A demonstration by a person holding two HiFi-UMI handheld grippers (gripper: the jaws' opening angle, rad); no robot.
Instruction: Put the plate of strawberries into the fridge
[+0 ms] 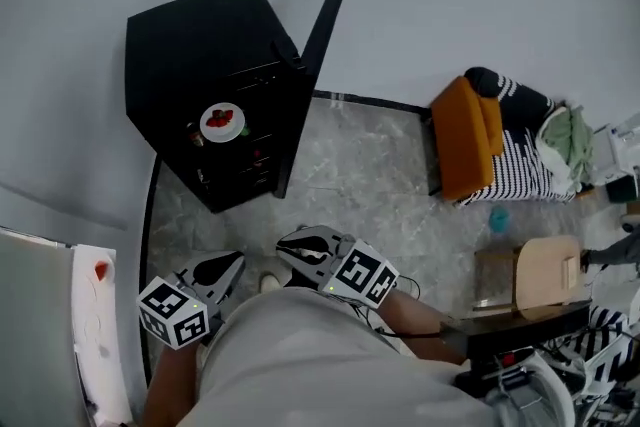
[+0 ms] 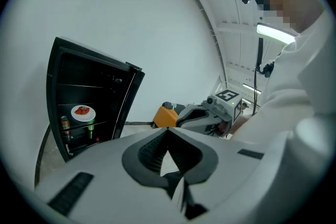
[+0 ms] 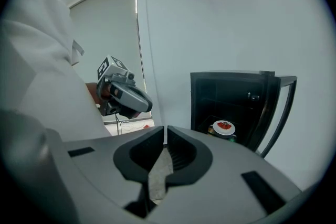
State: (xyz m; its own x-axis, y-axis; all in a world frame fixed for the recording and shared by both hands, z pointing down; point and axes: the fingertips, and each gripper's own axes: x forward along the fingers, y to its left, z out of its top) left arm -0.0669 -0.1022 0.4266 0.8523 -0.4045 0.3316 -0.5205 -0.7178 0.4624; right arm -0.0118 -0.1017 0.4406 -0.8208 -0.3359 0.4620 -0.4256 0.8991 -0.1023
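Observation:
A white plate of strawberries (image 1: 222, 122) rests on a shelf inside the black fridge (image 1: 190, 45), whose door (image 1: 316, 55) stands open. The plate (image 2: 83, 112) shows on the same shelf in the left gripper view, and the plate (image 3: 224, 127) also appears in the right gripper view. Both grippers hang close to the person's body, well away from the fridge. My left gripper (image 1: 230, 263) is shut with nothing in it, its jaws meeting at the tip (image 2: 167, 130). Beside it, my right gripper (image 1: 292, 249) is shut and empty too (image 3: 164, 132).
A can and a small bottle (image 2: 65, 124) stand below the plate in the fridge. An orange seat (image 1: 465, 135) and a striped bag (image 1: 520, 160) lie to the right, with a wooden chair (image 1: 545, 277) nearer. A white counter (image 1: 95, 335) with a red item is at the left.

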